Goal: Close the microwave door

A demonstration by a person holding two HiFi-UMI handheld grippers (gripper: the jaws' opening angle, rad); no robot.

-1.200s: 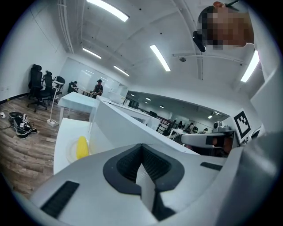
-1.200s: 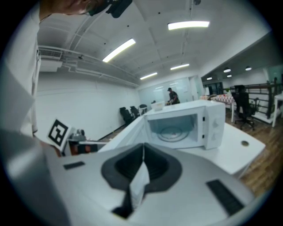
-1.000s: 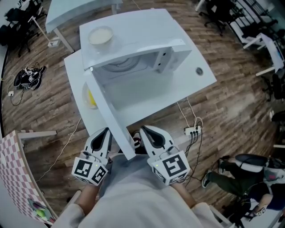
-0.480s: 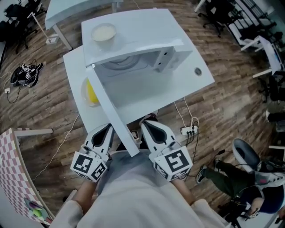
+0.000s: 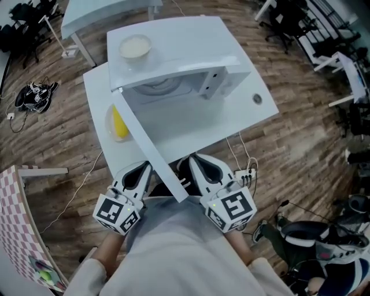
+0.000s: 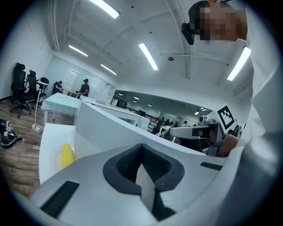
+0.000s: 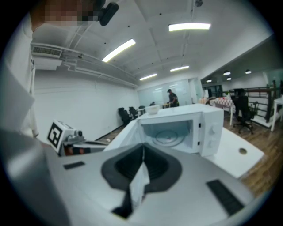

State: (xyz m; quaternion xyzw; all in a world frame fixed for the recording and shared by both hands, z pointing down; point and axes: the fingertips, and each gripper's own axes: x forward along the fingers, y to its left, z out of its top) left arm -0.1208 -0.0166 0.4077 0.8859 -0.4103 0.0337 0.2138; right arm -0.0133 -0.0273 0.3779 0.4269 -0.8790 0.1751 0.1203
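Room: wood-plank floor (image 5: 300, 133) in an office, with office chairs (image 5: 289, 17) at the far edge and a pair of shoes (image 5: 28, 95) lying to our left.
Surface: white table (image 5: 248, 118) in front of us, with a round hole (image 5: 257, 99) on its right side.
Microwave (image 5: 185, 43): white, standing on the table with its cavity facing us. The glass turntable (image 7: 167, 137) shows inside, and the control panel (image 7: 211, 130) sits at the right.
Door (image 5: 147, 144): wide open, hinged at the left. It swings out over the table's near edge, and its free end runs between our 2 grippers.
Bowl (image 5: 135, 47): 1 pale bowl resting on top of the microwave, near its left rear corner.
Yellow object (image 5: 119, 124): lying on a clear plate on the table, just left of the open door.
Left gripper (image 5: 141, 171): held low by our body, just beside the door's outer face. We cannot tell whether it touches. Its jaws are pressed together with nothing between them (image 6: 142, 170).
Right gripper (image 5: 198, 165): just beside the door's inner face, contact unclear. Its jaws are also together and empty (image 7: 141, 170), pointing toward the open cavity.
Power strip (image 5: 245, 171): on the floor under the table's near right corner, with cables running from it.
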